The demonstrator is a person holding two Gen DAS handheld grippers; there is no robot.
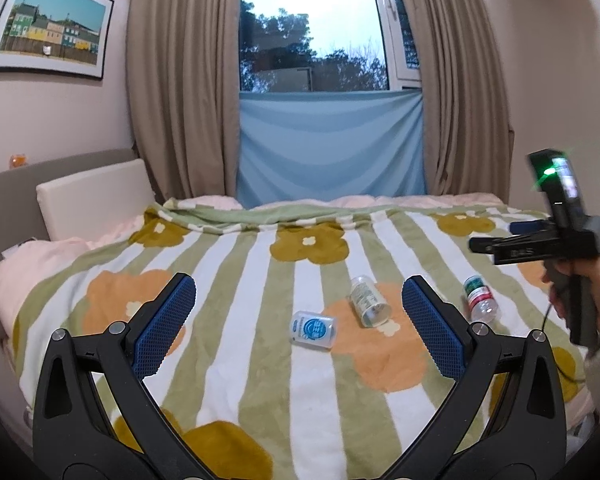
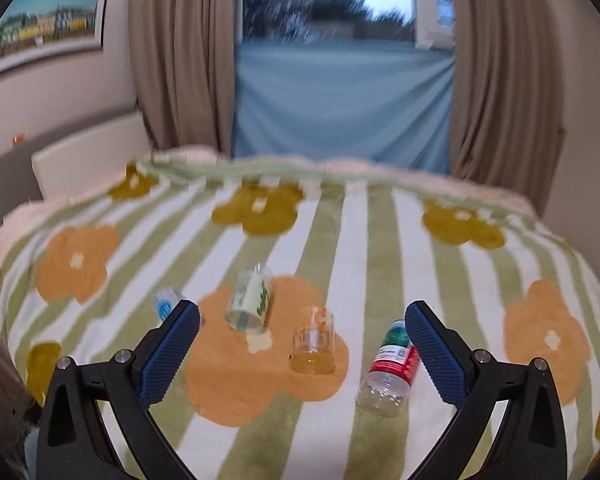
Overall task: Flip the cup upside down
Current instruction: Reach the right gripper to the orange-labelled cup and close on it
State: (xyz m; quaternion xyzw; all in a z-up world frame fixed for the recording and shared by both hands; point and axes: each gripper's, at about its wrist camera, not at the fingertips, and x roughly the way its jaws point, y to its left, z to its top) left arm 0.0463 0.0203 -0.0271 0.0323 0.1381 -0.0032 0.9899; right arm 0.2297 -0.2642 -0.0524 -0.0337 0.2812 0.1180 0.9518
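While both tools hang above the bed, neither grips anything: the left tool (image 1: 299, 314) has its blue-padded fingers spread wide, and the right tool (image 2: 302, 342) is likewise spread. The cup (image 2: 313, 342), a clear glass with orange print, stands on an orange flower of the striped blanket (image 2: 360, 240), between the right tool's fingers in the right wrist view; motion blur hides which end is up. Just beside it to the left lies a clear jar with a green-and-white label (image 2: 249, 300), tipped on its side. A small plastic bottle with a red-and-green label (image 2: 390, 368) lies to the cup's right, near the right finger. A flat clear container with a blue label (image 1: 313, 329) lies further left.
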